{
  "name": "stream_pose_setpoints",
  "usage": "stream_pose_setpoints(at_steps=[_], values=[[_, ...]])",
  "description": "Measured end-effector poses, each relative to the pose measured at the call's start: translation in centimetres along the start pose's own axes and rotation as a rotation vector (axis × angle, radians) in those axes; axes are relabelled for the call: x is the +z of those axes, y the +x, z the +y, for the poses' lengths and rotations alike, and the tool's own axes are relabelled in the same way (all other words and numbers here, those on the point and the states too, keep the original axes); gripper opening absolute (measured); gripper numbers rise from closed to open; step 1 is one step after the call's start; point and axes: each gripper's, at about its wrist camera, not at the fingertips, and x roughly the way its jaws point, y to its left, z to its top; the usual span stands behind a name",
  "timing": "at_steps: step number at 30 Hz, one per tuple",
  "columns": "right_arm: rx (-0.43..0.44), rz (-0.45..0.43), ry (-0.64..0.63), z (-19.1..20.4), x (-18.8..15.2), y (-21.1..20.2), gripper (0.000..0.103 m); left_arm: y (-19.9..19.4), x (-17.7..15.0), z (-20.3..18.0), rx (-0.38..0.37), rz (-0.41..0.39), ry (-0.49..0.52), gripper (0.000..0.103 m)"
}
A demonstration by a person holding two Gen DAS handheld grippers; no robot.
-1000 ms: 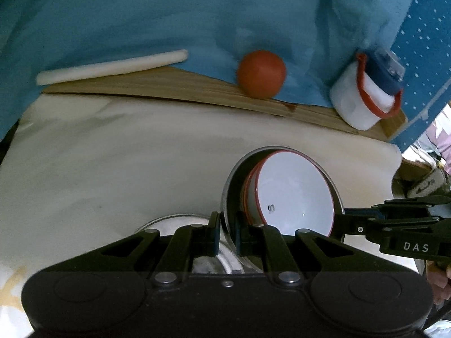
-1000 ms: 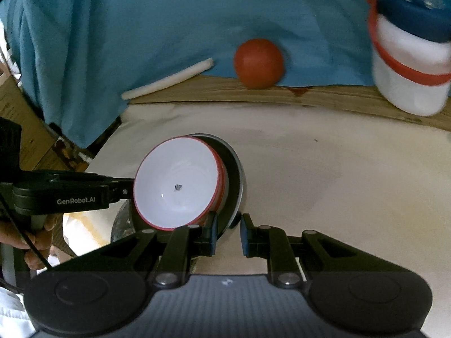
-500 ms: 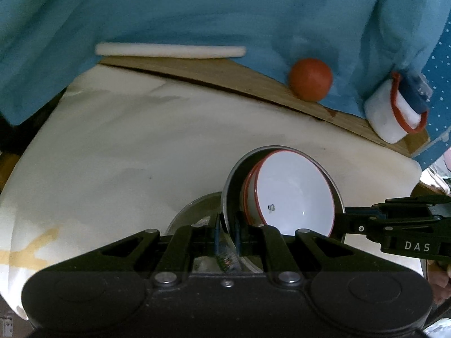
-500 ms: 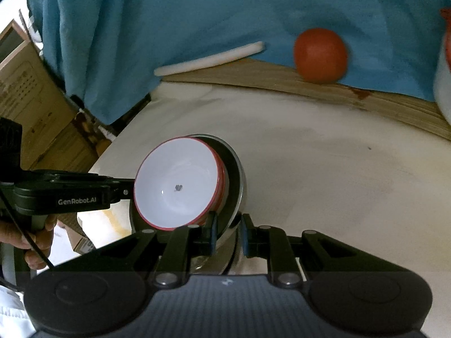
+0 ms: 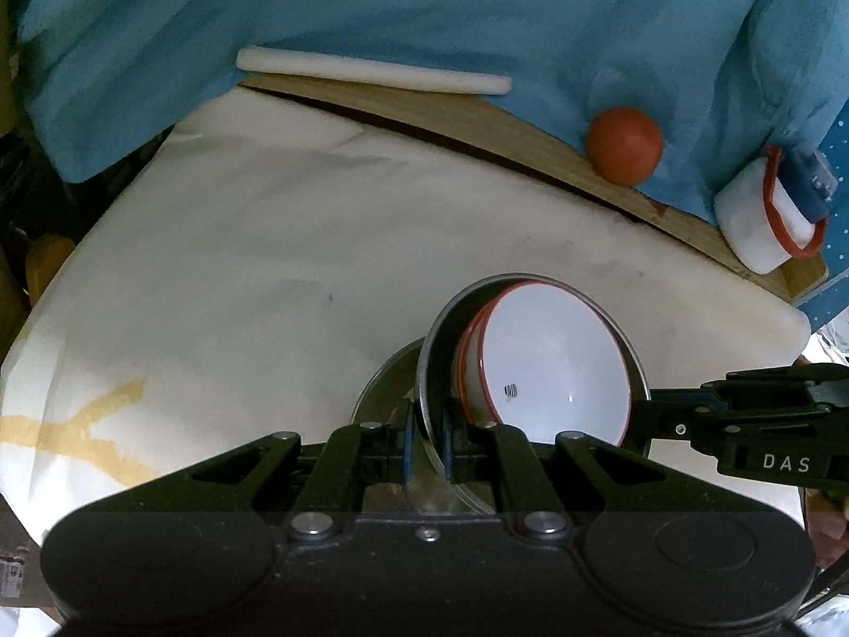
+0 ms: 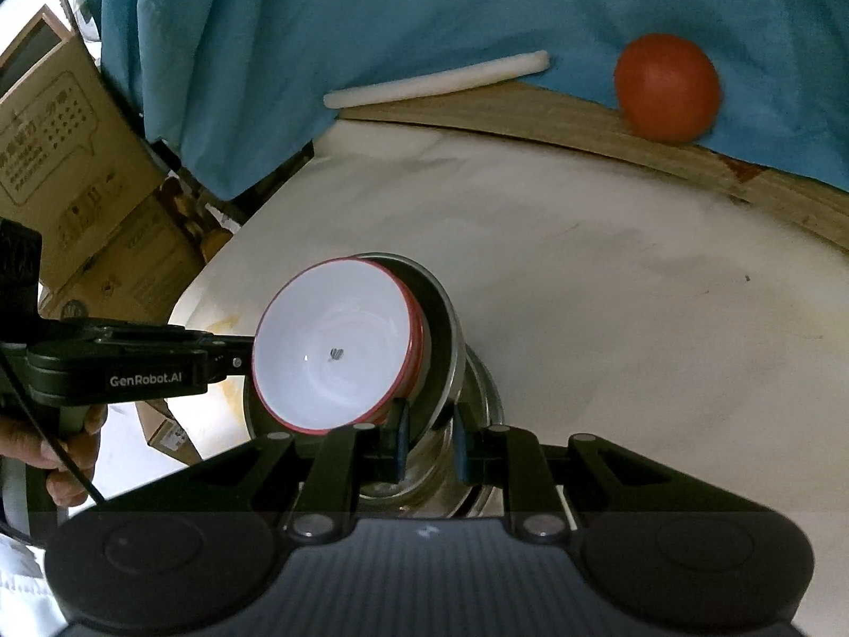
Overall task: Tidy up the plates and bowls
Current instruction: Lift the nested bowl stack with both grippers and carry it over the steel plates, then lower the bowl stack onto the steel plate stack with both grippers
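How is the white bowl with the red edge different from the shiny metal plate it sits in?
The white bowl with the red rim is deep and matte white inside, while the grey metal plate is shallow and shiny. The bowl is narrower, so the plate's rim shows all around it. The bowl has a small dark mark inside; the plate shows none. Both are round, tilted on edge together and held between the left gripper and right gripper.

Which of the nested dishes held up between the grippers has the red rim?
The innermost white bowl; the metal plate around it is plain grey steel.
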Motion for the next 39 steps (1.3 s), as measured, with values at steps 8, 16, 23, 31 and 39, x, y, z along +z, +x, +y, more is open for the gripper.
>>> stream_pose_setpoints(at_steps=[8, 16, 23, 31, 39], values=[[-0.002, 0.017, -0.005, 0.0, -0.2, 0.4, 0.019, 0.3, -0.3, -0.2, 0.000, 0.013, -0.003, 0.010], [-0.004, 0.028, -0.002, -0.1, -0.6, 0.2, 0.019, 0.9, -0.5, -0.4, -0.001, 0.026, 0.000, 0.010], [-0.004, 0.035, 0.000, -0.1, -0.7, 0.4, 0.019, 1.2, -0.6, -0.4, 0.002, 0.036, 0.002, 0.010], [-0.001, 0.055, -0.002, 0.0, -0.9, 0.8, 0.019, 1.8, -0.6, -0.4, 0.011, 0.059, 0.001, 0.010], [0.004, 0.069, 0.002, 0.1, -0.9, 1.4, 0.019, 2.4, -0.5, -0.6, 0.018, 0.072, -0.004, 0.010]])
